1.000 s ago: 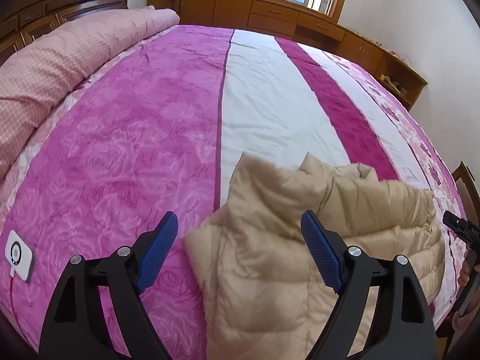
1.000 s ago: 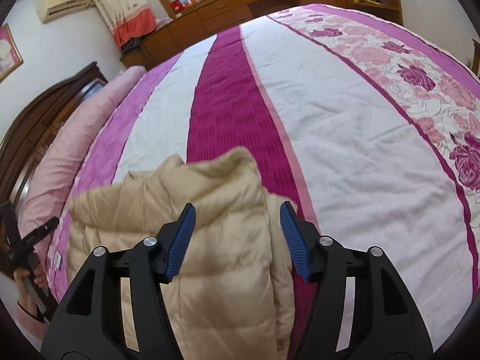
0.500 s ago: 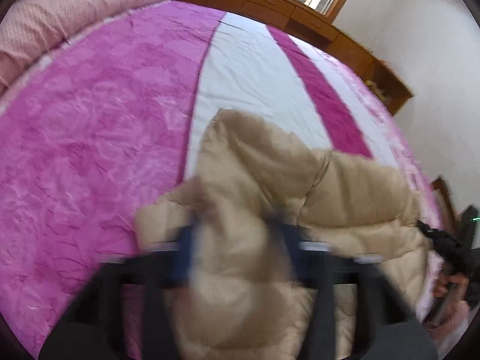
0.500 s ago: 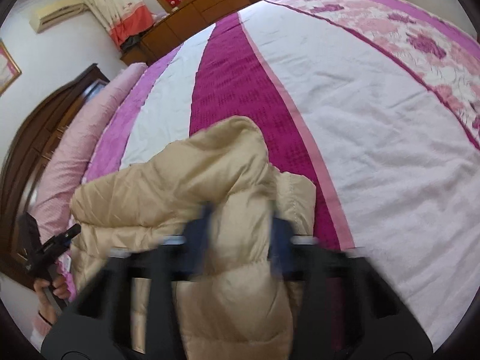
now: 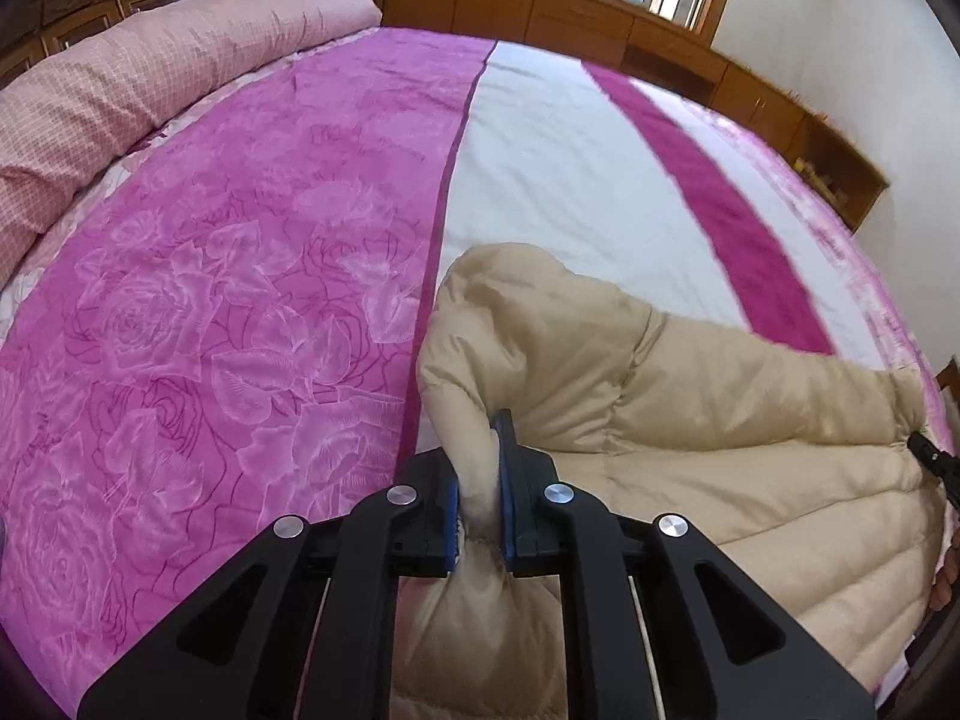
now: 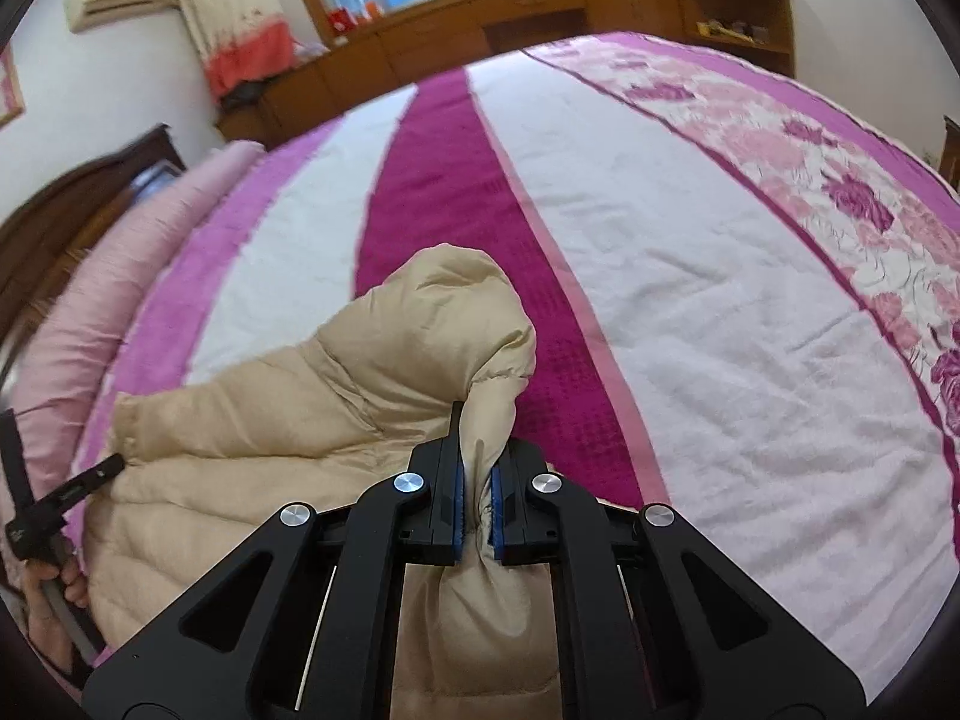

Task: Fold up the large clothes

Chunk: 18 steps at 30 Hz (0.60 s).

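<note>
Where clamped on jacket (image 5: 690, 420): both grippers.

A puffy beige quilted jacket (image 5: 708, 420) (bunched, partly folded) lies near the bed's edge.

Left tool (image 5: 480, 495): matte black angular linkage arms with triangular cut-outs, four round silver screws, blue ribbed pads (image 5: 506, 480) on the inner faces. Right tool (image 6: 476, 507): identical black frame, four silver screws, blue pads (image 6: 459, 507). Bare skin of the person's hand (image 6: 57, 600) is seen beside the left tool's black handle.
</note>
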### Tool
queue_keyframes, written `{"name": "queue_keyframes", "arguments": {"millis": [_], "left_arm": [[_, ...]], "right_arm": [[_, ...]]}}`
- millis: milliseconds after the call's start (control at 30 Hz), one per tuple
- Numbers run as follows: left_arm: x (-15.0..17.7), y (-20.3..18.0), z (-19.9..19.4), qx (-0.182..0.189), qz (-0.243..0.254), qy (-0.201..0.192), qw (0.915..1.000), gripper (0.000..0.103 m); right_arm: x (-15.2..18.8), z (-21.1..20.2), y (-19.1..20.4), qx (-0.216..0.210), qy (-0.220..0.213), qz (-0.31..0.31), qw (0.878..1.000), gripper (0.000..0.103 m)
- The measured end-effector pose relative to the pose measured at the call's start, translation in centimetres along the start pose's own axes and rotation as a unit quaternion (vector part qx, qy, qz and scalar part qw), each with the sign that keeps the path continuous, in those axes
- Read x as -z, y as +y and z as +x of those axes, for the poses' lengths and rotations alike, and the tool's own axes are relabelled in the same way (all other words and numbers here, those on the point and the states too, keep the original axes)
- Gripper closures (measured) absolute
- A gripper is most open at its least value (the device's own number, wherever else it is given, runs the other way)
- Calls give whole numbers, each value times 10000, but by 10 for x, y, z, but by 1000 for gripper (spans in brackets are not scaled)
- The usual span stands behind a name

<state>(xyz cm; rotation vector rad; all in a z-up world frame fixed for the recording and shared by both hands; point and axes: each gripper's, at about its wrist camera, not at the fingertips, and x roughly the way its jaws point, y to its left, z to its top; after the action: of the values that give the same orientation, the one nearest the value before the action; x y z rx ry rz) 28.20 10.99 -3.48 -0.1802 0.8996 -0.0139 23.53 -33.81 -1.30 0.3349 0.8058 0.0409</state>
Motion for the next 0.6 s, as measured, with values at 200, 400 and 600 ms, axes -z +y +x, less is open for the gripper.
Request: {"name": "queue_keyframes", "arguments": {"millis": [200,400,600], "left_arm": [[0,0,23,-102,6,196,9998,85],[2,2,29,-128,-67,289,9995,77],[2,11,6,-83,-171,205,9996,51]], "right_arm": [[6,36,-15,192,303,185,9992,93],[7,46,-24,206,480,367,9980,82],[5,21,-33,-14,388,626,9973,58]]}}
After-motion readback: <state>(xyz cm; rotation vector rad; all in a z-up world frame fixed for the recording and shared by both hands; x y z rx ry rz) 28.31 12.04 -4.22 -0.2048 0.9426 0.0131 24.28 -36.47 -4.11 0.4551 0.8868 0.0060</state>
